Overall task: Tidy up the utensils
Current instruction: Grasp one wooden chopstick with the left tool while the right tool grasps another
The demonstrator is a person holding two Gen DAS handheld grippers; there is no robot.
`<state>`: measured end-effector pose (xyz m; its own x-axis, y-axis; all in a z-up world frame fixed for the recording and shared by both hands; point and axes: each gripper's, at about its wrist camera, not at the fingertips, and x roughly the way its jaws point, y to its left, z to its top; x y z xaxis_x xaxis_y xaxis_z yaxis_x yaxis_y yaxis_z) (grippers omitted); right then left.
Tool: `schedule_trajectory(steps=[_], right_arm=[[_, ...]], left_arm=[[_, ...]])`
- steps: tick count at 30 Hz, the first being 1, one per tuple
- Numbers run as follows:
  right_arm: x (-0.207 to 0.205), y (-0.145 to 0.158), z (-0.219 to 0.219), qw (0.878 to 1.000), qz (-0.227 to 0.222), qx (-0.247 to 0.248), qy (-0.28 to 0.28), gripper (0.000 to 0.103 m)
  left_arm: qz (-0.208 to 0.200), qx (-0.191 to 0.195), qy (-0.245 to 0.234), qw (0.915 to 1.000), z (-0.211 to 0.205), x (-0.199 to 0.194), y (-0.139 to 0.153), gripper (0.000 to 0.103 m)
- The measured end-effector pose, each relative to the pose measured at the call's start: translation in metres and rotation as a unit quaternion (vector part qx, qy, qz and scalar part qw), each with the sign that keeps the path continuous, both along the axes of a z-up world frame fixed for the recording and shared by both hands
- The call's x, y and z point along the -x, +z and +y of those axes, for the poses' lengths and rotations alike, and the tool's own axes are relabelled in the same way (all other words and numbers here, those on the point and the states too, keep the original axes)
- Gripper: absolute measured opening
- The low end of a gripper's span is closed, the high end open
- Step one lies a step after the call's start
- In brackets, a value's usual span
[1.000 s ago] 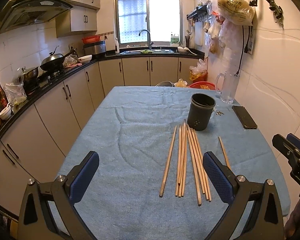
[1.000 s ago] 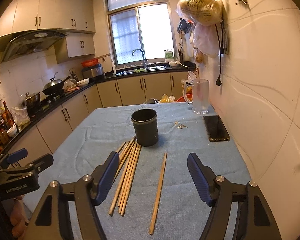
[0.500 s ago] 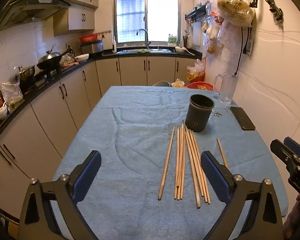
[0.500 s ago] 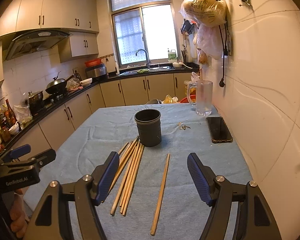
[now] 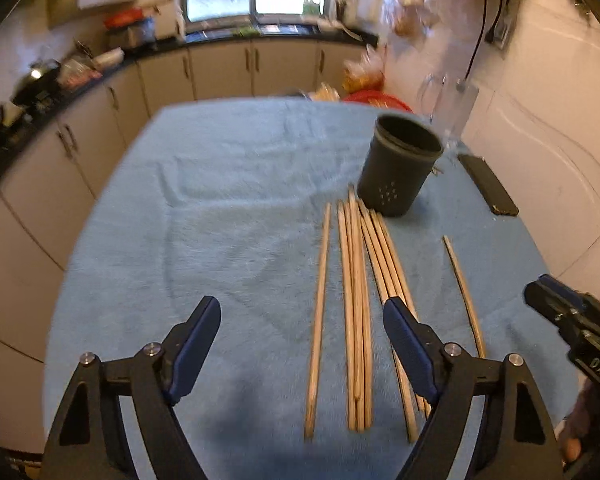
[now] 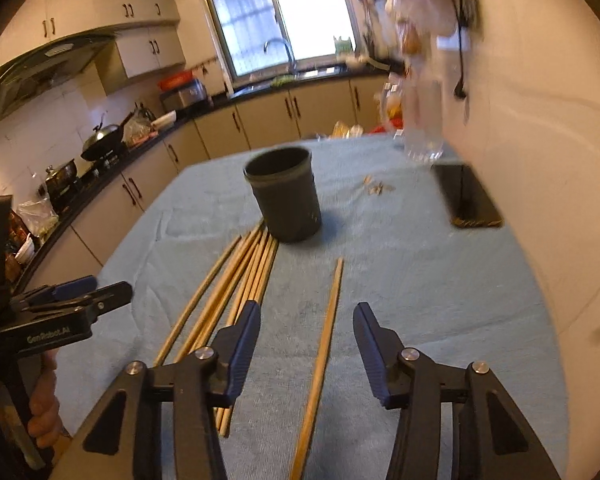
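Several wooden chopsticks [image 5: 356,300] lie in a loose bundle on the blue cloth, in front of a dark round cup [image 5: 396,172] that stands upright. One chopstick [image 5: 320,312] lies a little left of the bundle. Another lone chopstick [image 5: 462,292] lies apart on the right. My left gripper [image 5: 302,310] hovers over the near ends of the bundle; its jaws are closing and touch nothing. My right gripper [image 6: 308,314] straddles the lone chopstick [image 6: 326,344] from above, its jaws closing without pressing on it. The cup [image 6: 286,196] and the bundle [image 6: 240,276] lie ahead to its left.
A black phone [image 6: 466,200] and a glass pitcher [image 6: 424,136] sit by the right wall, with small keys [image 6: 376,188] near them. The blue-clothed table [image 5: 220,200] ends at kitchen cabinets on the left. A hand holds the left gripper [image 6: 72,296].
Both grippers have moved forward and down toward the chopsticks and tilted lower. The jaws of both have narrowed, the right more than the left.
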<state>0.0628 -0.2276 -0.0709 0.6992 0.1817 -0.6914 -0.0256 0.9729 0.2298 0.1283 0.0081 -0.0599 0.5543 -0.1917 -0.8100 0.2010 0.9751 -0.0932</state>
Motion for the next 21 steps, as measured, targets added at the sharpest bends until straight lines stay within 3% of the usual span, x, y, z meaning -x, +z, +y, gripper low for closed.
schedule_trajectory(steps=[5, 11, 13, 17, 19, 21], right_arm=[[-0.05, -0.038, -0.005, 0.997, 0.072, -0.017, 0.001, 0.04], [-0.092, -0.065, -0.012, 0.993, 0.119, -0.019, -0.003, 0.039], [-0.101, -0.069, -0.015, 0.992, 0.124, -0.016, -0.006, 0.037], [-0.111, -0.077, -0.011, 0.991, 0.131, -0.005, -0.004, 0.033], [-0.113, -0.077, -0.008, 0.992, 0.125, 0.013, -0.004, 0.031], [-0.116, -0.077, -0.005, 0.992, 0.126, 0.018, -0.002, 0.029]], left_arm=[[0.041, -0.015, -0.014, 0.9989, -0.01, -0.048, -0.021, 0.073], [0.072, -0.033, -0.056, 0.9953, -0.03, -0.092, -0.038, 0.071], [0.083, -0.04, -0.064, 0.9937, -0.037, -0.103, -0.044, 0.063], [0.106, -0.039, -0.069, 0.9912, -0.043, -0.118, -0.051, 0.061], [0.115, -0.045, -0.066, 0.9902, -0.045, -0.124, -0.054, 0.049], [0.121, -0.048, -0.063, 0.9895, -0.047, -0.13, -0.056, 0.046]])
